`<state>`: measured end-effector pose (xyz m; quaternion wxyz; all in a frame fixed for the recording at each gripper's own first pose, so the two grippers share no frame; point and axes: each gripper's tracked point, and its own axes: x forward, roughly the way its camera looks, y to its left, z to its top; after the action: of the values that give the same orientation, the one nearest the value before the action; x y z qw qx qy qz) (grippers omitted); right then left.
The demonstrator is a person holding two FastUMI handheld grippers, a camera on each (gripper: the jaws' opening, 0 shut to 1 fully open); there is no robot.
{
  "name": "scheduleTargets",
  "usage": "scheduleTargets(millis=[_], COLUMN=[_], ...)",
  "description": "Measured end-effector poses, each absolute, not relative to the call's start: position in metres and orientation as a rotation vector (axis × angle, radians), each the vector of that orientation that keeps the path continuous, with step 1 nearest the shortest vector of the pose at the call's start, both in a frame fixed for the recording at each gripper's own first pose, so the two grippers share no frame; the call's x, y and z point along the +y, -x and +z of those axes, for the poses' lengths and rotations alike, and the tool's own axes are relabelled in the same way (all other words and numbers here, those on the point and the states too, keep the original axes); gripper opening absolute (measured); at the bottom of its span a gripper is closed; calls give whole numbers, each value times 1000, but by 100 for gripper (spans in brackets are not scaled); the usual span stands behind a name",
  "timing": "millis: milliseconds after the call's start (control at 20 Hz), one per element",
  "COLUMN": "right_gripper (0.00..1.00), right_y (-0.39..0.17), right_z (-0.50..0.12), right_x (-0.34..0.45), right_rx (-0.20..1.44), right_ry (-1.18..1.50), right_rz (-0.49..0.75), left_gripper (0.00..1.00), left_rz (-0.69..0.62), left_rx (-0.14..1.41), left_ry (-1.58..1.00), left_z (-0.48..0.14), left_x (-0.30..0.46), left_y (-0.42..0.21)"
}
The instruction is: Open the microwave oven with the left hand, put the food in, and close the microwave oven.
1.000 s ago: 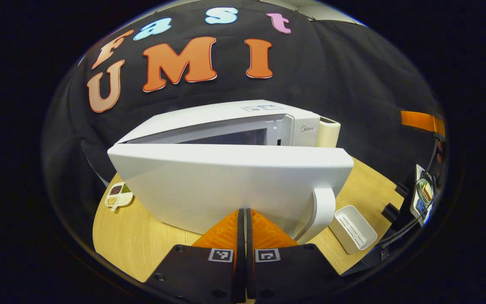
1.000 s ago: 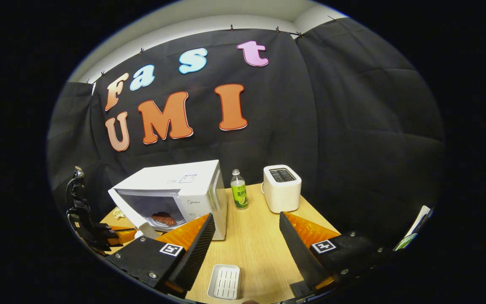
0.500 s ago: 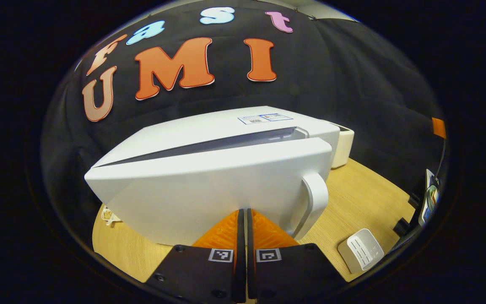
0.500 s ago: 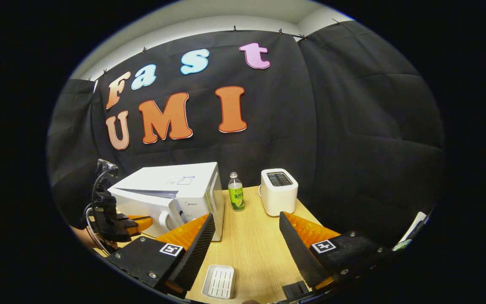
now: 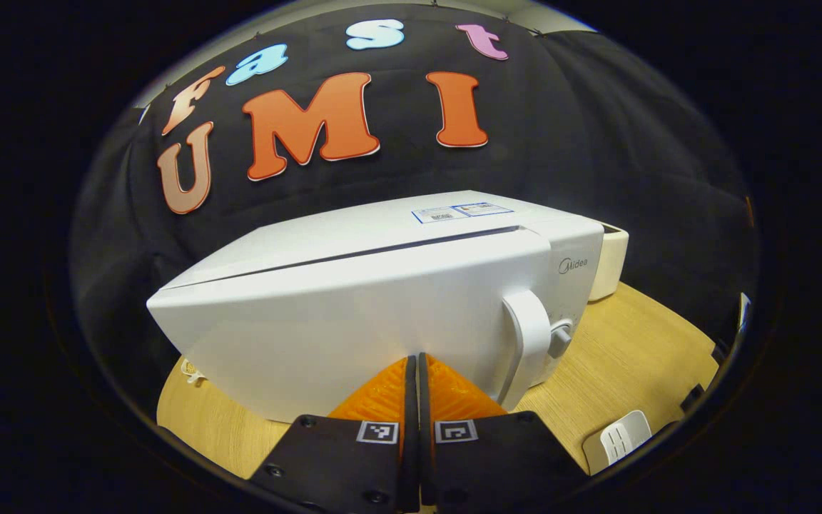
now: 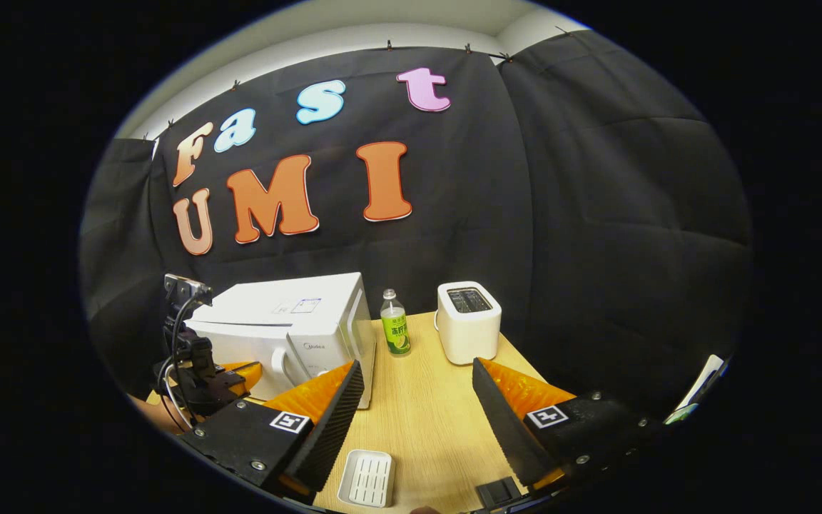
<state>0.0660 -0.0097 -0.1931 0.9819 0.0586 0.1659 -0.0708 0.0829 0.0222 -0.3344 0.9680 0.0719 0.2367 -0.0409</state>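
On the wooden table (image 6: 425, 421), the white microwave oven (image 5: 382, 307) stands at the back left with its door (image 5: 354, 321) swung almost flush against the body; a thin dark seam runs along the door's top edge. The left gripper (image 5: 414, 360) has its fingers pressed together, tips against the door's lower face, left of the curved handle (image 5: 529, 343). In the right gripper view that same gripper (image 6: 236, 375) sits at the door front, a hand behind it at the table's near-left edge. The food cannot be seen behind the door. The right gripper (image 6: 414, 410) hovers spread wide and empty above the table's middle, well apart from everything. Right of the oven stand a green-labelled bottle (image 6: 394, 332) and a white toaster (image 6: 468, 321), with bare wood before them. A small white tray (image 6: 367, 478) lies near the front edge.
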Motion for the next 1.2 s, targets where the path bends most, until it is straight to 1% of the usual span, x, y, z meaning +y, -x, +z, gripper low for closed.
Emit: scheduleTargets(millis=[100,300,400,650,900,950,1000,1150,1200], right_gripper=[95,95,95,95,95,95,95,95,95], right_y=[-69,-74,-77,-86,-93,-91,-92,-89,-91], right_z=[-193,-194,-191,-174,-131,-121,-111,-79,-69], right_x=[-11,-5,1,17,36,42,47,63,67], right_rx=[335,342,336,315,222,207,192,130,112], right_ry=[-110,-99,-89,-75,-32,-24,-18,-5,3], right_rz=[-140,-117,-105,-68,-27,-15,-2,40,44], left_gripper=[5,5,5,5,6,0,10,14,20], left_rz=[-85,-89,-84,-61,-6,4,19,76,91], left_rx=[465,511,495,373,272,249,229,169,150], left_ry=[-158,-170,-198,-181,-107,-101,-97,-74,-65], left_z=[-336,-348,-337,-267,-182,-163,-146,-100,-87], left_x=[20,16,20,37,75,83,92,120,128], left_y=[-89,-87,-85,-69,-35,-29,-24,-9,-2])
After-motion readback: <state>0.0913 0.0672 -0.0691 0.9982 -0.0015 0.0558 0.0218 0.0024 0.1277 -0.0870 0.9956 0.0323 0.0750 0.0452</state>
